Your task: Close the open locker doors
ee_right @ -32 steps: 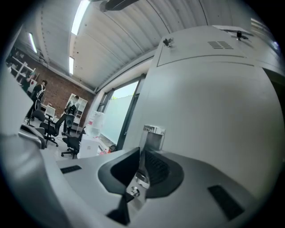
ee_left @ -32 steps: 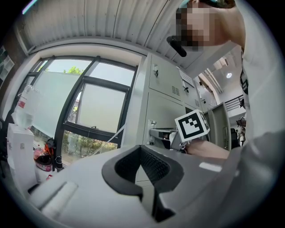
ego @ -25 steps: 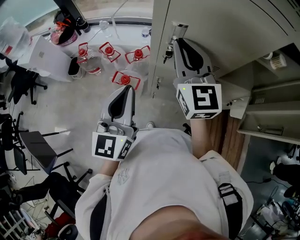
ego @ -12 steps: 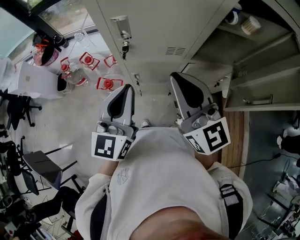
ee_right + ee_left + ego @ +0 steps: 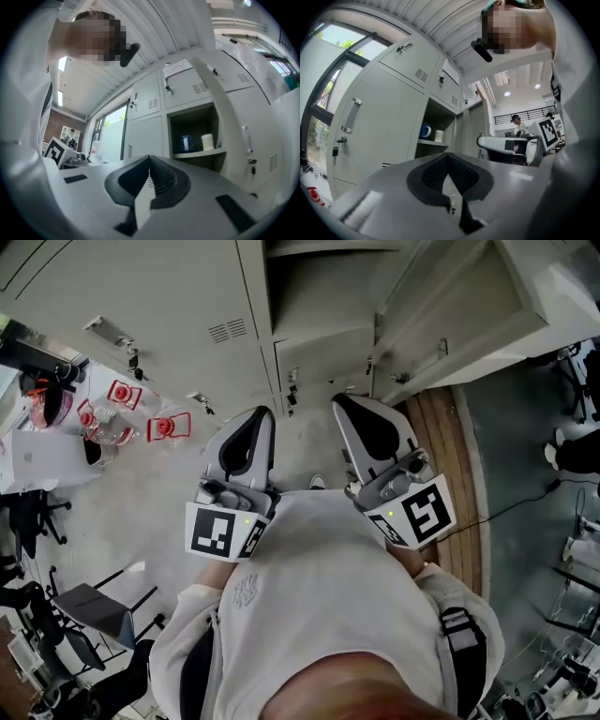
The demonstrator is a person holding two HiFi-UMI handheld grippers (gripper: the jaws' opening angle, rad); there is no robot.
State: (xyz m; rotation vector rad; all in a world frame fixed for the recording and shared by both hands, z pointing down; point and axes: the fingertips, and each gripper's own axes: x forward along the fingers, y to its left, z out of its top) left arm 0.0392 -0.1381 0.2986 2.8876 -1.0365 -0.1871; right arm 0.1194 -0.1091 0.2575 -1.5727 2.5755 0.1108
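Grey lockers (image 5: 159, 296) fill the top of the head view. One compartment (image 5: 319, 277) stands open, and its door (image 5: 450, 320) swings out to the right. In the right gripper view the open compartment (image 5: 194, 136) holds a blue mug (image 5: 187, 142) and a white cup (image 5: 206, 140) on a shelf. The left gripper view shows that compartment (image 5: 433, 133) too. My left gripper (image 5: 253, 420) and right gripper (image 5: 352, 409) are held side by side before my chest, short of the lockers. Both are shut with nothing in them, as seen at the left gripper (image 5: 450, 171) and the right gripper (image 5: 150, 171).
Red-capped water jugs (image 5: 169, 426) stand on the floor at the left by the lockers. Office chairs (image 5: 84, 606) crowd the lower left. A wooden strip (image 5: 459, 484) runs along the floor on the right. Keys (image 5: 131, 359) hang from a shut door's lock.
My right gripper has drawn back from a shut locker door to beside the left one. The view has swung so the open compartment and its door now lie ahead.
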